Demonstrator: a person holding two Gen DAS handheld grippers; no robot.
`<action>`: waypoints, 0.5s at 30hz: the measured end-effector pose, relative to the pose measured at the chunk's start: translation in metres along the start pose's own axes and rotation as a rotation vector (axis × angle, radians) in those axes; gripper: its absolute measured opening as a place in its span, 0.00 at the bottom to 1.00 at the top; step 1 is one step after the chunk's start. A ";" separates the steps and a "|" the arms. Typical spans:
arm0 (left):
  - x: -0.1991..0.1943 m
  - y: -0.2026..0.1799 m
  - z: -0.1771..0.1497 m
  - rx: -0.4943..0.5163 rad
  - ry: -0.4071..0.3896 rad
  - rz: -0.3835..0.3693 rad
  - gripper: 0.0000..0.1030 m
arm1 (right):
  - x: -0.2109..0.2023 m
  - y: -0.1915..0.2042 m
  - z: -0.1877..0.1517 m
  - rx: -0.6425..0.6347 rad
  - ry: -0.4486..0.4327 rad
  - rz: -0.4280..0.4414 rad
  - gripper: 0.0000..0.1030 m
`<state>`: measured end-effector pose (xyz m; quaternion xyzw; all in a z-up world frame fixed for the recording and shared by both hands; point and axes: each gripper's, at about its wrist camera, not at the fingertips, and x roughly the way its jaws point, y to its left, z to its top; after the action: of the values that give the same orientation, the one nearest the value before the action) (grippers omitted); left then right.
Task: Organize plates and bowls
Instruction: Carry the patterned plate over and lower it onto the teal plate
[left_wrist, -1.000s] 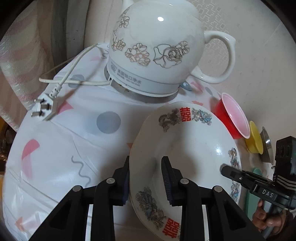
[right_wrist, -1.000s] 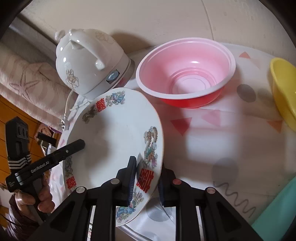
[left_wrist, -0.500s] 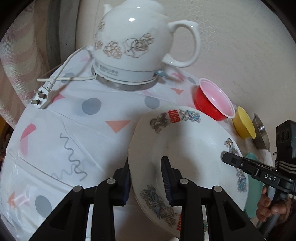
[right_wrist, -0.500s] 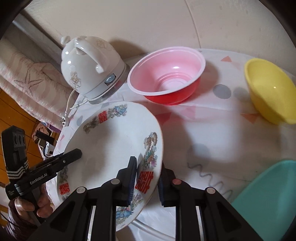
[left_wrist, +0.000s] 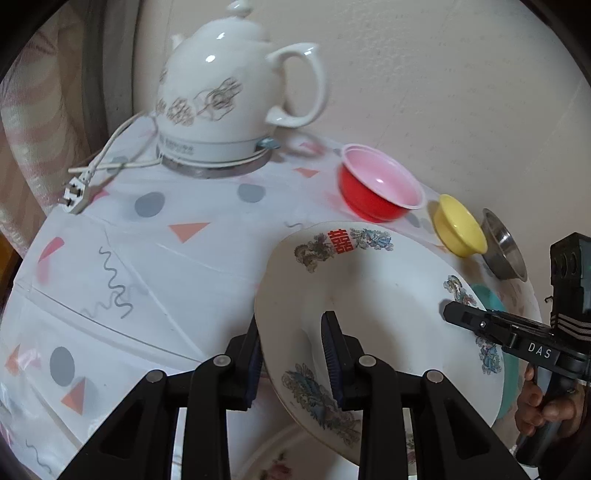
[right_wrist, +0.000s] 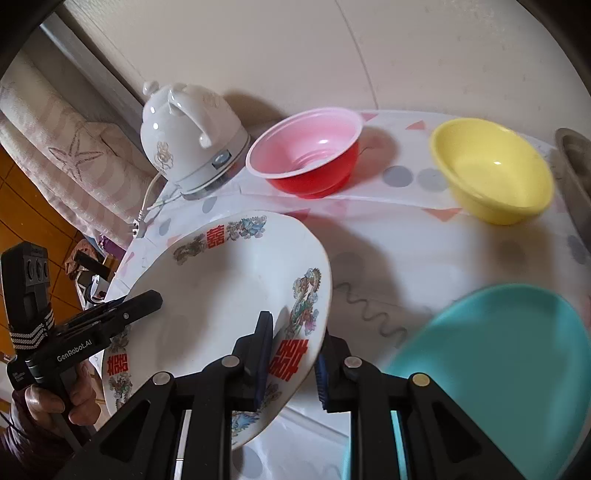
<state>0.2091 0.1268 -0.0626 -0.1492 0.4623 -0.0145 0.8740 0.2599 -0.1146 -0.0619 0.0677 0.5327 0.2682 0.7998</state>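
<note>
Each fisheye camera sits just behind its own black fingers (left_wrist: 328, 354), looking steeply down along them from close range. The left wrist view faces the white floral ceramic kettle (left_wrist: 229, 107); the right wrist view faces the red plastic bowl (right_wrist: 306, 151) beyond its fingers (right_wrist: 264, 354). Both share the white dragon-patterned plate (left_wrist: 373, 295), kettle, red bowl and yellow bowl (right_wrist: 491, 170).

Teal plate (right_wrist: 498, 350) blocks right; tablecloth (left_wrist: 177, 266) free left

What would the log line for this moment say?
left claw: shut on white plate rim | right claw: shut on opposite rim | plate: lifted, tilted | nearby: teal plate, red bowl, yellow bowl
</note>
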 end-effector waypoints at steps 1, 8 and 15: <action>-0.002 -0.004 0.000 0.007 -0.008 0.000 0.29 | -0.005 -0.001 -0.001 -0.002 -0.009 0.000 0.20; -0.017 -0.044 -0.006 0.046 -0.056 -0.040 0.29 | -0.052 -0.016 -0.015 -0.010 -0.086 -0.008 0.20; -0.018 -0.104 -0.021 0.096 -0.051 -0.123 0.29 | -0.104 -0.056 -0.044 0.031 -0.145 -0.075 0.20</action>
<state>0.1936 0.0254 -0.0311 -0.1357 0.4286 -0.0866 0.8890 0.2107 -0.2221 -0.0175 0.0794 0.4798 0.2243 0.8445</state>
